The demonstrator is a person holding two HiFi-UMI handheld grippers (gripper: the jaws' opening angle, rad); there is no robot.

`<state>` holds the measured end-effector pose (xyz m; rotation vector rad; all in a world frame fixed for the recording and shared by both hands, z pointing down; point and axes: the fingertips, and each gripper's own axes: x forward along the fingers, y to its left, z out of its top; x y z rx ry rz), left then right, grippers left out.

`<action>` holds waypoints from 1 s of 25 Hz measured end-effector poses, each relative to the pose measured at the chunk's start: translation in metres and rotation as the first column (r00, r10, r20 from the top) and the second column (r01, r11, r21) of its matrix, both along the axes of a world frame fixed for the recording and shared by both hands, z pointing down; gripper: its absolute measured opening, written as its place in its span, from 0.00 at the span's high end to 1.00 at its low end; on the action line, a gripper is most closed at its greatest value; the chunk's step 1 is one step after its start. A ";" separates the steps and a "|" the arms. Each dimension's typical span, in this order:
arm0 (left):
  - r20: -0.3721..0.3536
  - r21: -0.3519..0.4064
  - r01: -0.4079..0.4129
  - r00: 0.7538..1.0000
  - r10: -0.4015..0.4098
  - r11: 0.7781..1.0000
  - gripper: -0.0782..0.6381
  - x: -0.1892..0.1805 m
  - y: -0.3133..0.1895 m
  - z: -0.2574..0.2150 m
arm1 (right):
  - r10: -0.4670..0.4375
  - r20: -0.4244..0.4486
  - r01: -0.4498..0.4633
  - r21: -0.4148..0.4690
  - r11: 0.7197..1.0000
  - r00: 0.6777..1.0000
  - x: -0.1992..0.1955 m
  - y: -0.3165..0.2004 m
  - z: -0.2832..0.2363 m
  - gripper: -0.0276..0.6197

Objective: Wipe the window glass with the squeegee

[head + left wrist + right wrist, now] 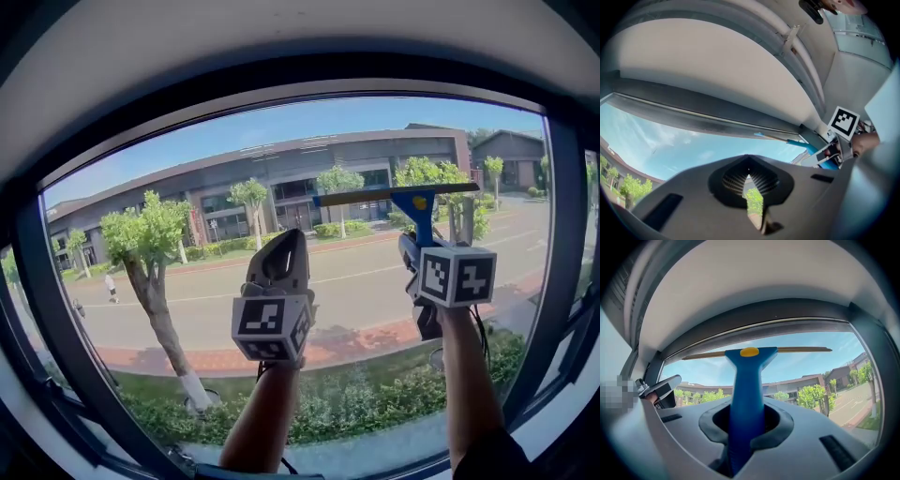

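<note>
The blue squeegee [421, 214] stands upright, its yellow-edged blade [394, 194] lying level against the upper right of the window glass [187, 187]. My right gripper [418, 246] is shut on its handle; in the right gripper view the handle [747, 394] rises out of the jaws to the blade [797, 350] just under the top frame. My left gripper [285, 251] is raised before the middle of the glass, shut with nothing in it. In the left gripper view its jaws [749, 180] meet, and the squeegee [806, 146] shows at the right.
A dark window frame [565, 234] borders the glass on all sides, with a white ceiling soffit [281, 47] above. Outside are trees, a road and long grey buildings. The two grippers are about a hand's width apart.
</note>
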<state>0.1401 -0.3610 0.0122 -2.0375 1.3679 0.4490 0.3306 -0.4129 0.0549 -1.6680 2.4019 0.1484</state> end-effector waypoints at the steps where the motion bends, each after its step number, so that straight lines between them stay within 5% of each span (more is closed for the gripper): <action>1: 0.006 0.011 0.003 1.000 -0.003 1.000 0.89 0.003 0.001 -0.009 | 0.003 0.002 -0.003 0.013 1.000 1.000 0.002 -0.001 -0.014 0.85; 8: 0.049 0.133 0.007 0.999 -0.014 0.991 0.89 0.012 -0.002 -0.059 | 0.046 -0.019 -0.045 0.043 0.998 0.999 0.011 -0.021 -0.086 0.85; 25: 0.048 0.201 -0.007 0.999 -0.003 0.980 0.89 0.022 -0.007 -0.114 | 0.099 -0.024 -0.098 0.034 0.995 0.995 0.028 -0.052 -0.181 0.85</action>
